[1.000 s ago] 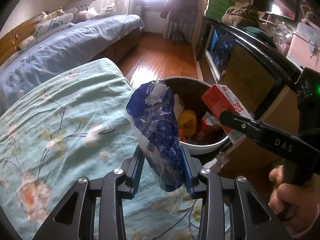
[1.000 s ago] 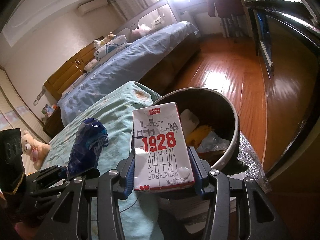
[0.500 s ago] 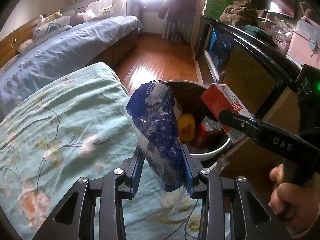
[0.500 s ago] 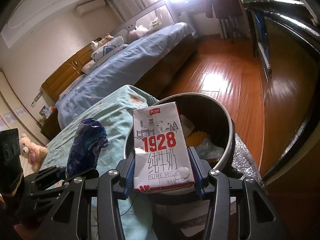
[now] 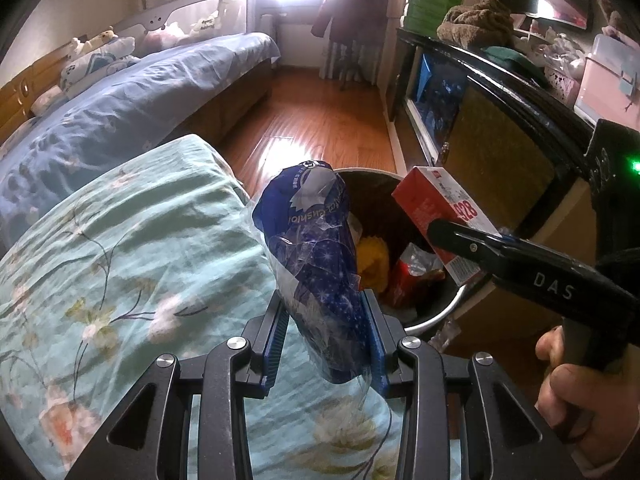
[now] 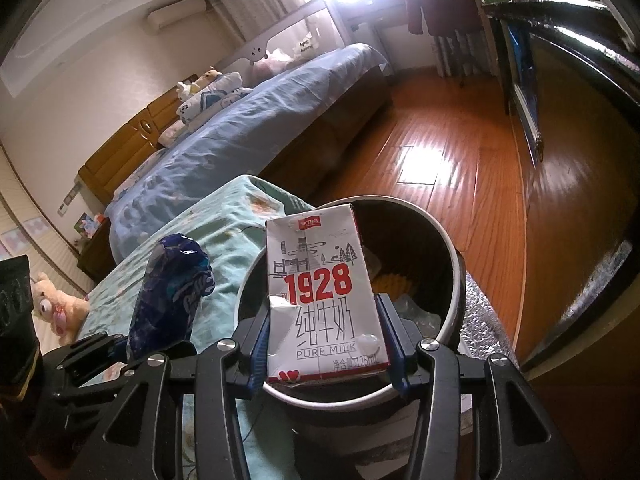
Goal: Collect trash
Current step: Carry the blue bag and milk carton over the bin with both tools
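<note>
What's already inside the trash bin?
Inside the trash bin: something yellow, a red wrapper and clear plastic. The blue bag and milk carton cover the rest.

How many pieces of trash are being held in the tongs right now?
2. A blue plastic wrapper in the left tongs beside the bin, and a milk carton in the right tongs over the bin.

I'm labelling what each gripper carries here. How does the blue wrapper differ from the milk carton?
The blue wrapper is soft, crinkled plastic film, dark blue with stars; the milk carton is a stiff white box printed 1928 in red. The wrapper hangs above the floral bedspread just beside the bin; the carton is above the bin's opening. Both are clamped upright, the wrapper in the left gripper, the carton in the right gripper.
</note>
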